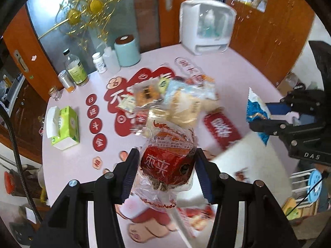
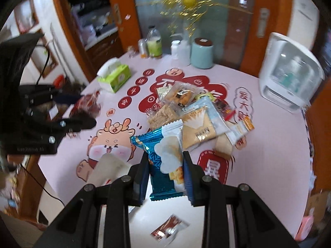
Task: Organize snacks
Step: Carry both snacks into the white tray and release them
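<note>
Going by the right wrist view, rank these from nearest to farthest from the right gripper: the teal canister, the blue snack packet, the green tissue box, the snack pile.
1. Blue snack packet: held between the right gripper fingers.
2. Snack pile: just ahead, mid-table.
3. Green tissue box: farther, on the left.
4. Teal canister: at the table's far edge, by the bottles.

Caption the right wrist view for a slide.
Right gripper holds a blue snack packet above the snack pile on the pink table.
</note>
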A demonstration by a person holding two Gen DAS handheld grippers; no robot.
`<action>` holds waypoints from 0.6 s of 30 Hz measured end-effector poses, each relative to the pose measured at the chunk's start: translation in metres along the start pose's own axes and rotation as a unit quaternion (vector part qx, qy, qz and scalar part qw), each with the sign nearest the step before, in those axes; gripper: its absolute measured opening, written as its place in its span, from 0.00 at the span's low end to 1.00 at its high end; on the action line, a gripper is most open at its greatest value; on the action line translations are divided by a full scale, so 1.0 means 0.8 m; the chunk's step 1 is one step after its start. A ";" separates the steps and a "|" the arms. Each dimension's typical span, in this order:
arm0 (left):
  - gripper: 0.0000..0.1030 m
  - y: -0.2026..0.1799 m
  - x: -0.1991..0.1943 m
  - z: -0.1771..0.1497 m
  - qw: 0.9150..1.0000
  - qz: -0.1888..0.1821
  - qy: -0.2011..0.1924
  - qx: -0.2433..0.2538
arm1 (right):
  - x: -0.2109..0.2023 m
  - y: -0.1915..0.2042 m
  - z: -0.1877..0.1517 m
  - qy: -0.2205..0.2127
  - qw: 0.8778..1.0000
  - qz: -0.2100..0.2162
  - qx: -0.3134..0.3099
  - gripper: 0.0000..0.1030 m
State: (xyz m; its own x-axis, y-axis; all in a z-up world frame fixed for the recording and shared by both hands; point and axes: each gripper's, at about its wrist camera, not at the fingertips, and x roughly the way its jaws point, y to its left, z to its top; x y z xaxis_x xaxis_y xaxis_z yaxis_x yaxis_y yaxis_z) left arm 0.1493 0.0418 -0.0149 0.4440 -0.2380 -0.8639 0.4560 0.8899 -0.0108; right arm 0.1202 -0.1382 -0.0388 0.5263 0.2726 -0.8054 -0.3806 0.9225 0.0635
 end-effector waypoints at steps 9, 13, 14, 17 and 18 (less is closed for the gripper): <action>0.51 -0.085 -0.032 -0.065 0.998 -0.056 -0.018 -0.011 | -0.058 0.000 -0.088 -0.018 0.994 -0.031 0.103 0.30; 0.51 -0.107 -0.006 -0.091 0.996 -0.081 0.007 -0.020 | -0.054 -0.001 -0.132 0.001 0.989 -0.054 0.138 0.30; 0.51 -0.113 0.005 -0.098 0.996 -0.089 0.019 -0.026 | -0.049 -0.001 -0.144 0.011 0.987 -0.059 0.146 0.30; 0.51 -0.125 0.032 -0.114 0.993 -0.096 0.050 -0.039 | -0.037 -0.002 -0.172 0.038 0.983 -0.061 0.169 0.30; 0.51 -0.129 0.039 -0.118 0.993 -0.096 0.057 -0.038 | -0.030 -0.004 -0.182 0.047 0.981 -0.063 0.178 0.30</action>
State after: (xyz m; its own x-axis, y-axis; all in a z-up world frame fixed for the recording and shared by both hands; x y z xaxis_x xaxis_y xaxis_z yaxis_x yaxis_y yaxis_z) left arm 0.0435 -0.0210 -0.0884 0.2621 -0.3640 -0.8937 0.4623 0.8603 -0.2148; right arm -0.0022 -0.1873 -0.1051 0.4724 0.1400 -0.8702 -0.0189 0.9887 0.1489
